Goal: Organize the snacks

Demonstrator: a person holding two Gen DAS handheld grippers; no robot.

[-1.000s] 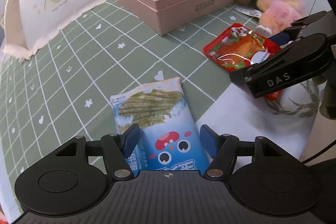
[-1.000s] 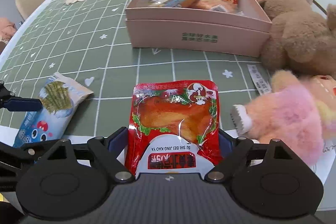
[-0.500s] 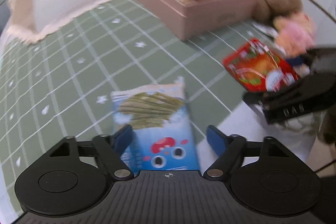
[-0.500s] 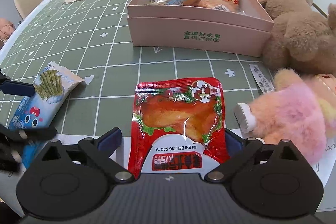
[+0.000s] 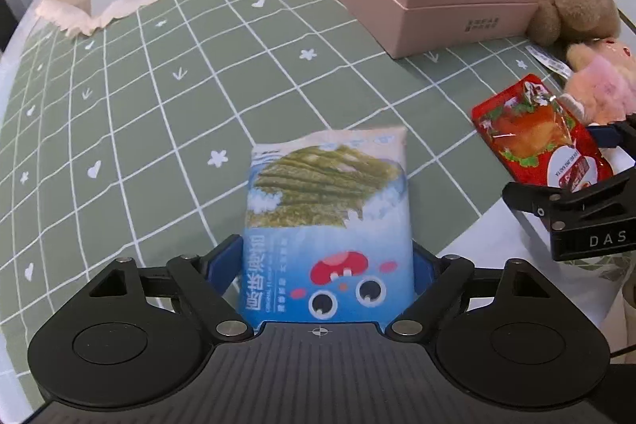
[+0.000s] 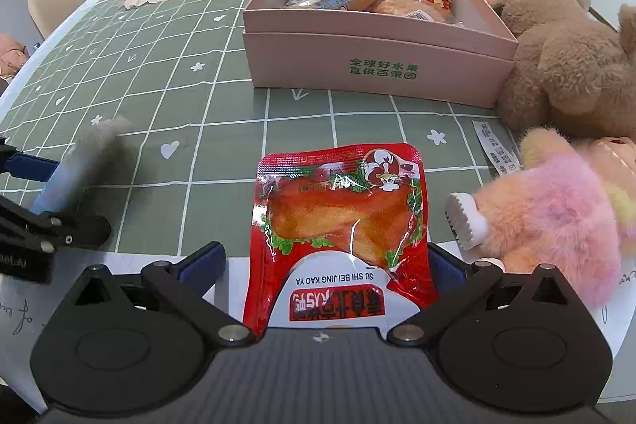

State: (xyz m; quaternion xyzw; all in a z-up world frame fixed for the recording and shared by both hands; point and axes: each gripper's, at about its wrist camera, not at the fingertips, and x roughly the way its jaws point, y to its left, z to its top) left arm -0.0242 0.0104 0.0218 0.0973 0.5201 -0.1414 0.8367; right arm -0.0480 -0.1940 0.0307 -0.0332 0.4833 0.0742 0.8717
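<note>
Red pouch (image 6: 342, 221): reads "SU SHI BEI JING KAO YA", between the right gripper (image 6: 324, 261) jaws, left gap.
Left gripper (image 5: 328, 261): jaws grip the blue seaweed pack (image 5: 326, 221).
Right gripper body: "DAS".

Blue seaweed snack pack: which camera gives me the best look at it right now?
The left wrist view. The blue seaweed snack pack sits front and centre between the left gripper's fingers, print fully readable. In the right wrist view it is only a motion-blurred grey-blue streak at the left edge, seen edge-on, with no print legible.
</note>
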